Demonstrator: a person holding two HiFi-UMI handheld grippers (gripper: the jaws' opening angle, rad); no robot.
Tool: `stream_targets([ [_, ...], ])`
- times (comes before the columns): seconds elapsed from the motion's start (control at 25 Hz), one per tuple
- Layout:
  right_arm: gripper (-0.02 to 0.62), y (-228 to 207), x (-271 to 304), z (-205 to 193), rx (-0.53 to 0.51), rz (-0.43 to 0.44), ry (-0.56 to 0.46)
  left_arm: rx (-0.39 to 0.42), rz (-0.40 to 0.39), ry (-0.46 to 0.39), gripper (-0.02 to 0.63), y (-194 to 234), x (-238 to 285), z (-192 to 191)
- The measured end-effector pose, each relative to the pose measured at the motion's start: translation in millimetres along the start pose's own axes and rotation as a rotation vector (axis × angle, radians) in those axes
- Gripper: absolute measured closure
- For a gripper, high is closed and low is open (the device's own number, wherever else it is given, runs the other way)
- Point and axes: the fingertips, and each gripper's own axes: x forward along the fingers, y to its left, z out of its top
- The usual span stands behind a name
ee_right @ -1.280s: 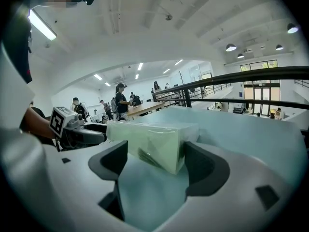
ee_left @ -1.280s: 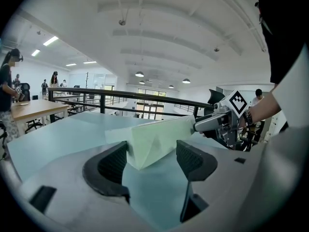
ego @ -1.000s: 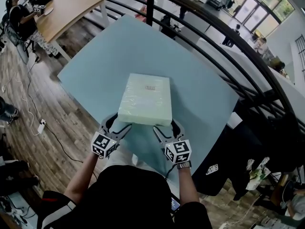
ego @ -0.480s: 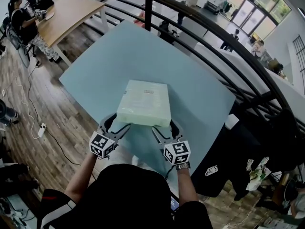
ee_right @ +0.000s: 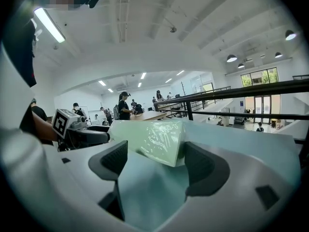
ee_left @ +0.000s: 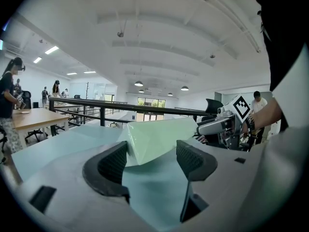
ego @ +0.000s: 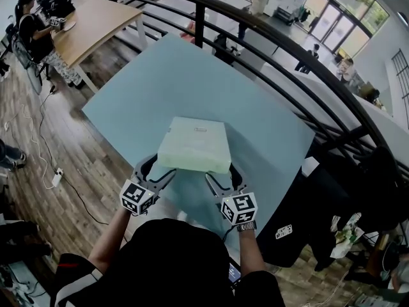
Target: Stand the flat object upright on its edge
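Note:
A flat pale green wrapped box [ego: 195, 142] lies on the light blue table [ego: 166, 75], its near edge raised off the surface and its far edge down. My left gripper [ego: 158, 167] is open around the box's near left corner [ee_left: 154, 139], which touches one jaw. My right gripper [ego: 223, 171] is open around the near right corner [ee_right: 157, 139], which rests against its outer jaw. In the left gripper view [ee_left: 152, 161] the right gripper [ee_left: 224, 124] shows beside the box. In the right gripper view [ee_right: 157, 163] the left gripper [ee_right: 82, 132] shows likewise.
A black metal railing [ego: 287, 37] curves past the table's far and right sides. A wooden table [ego: 89, 18] with a seated person stands at the far left. The blue table's near edge runs just under my grippers. Cables lie on the wood floor [ego: 45, 165].
The box's near edge has come up between my grippers, so its top face looks shorter from above. Both grippers stayed at the near corners, still open.

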Motion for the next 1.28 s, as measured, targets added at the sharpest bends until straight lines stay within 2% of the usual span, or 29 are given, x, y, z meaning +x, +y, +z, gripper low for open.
stream_targets([
  [1.28, 0.253, 11, -16, 39, -0.075, -0.007, -0.065, 0.068, 0.009, -0.066, 0.302, -6, -14, 41],
])
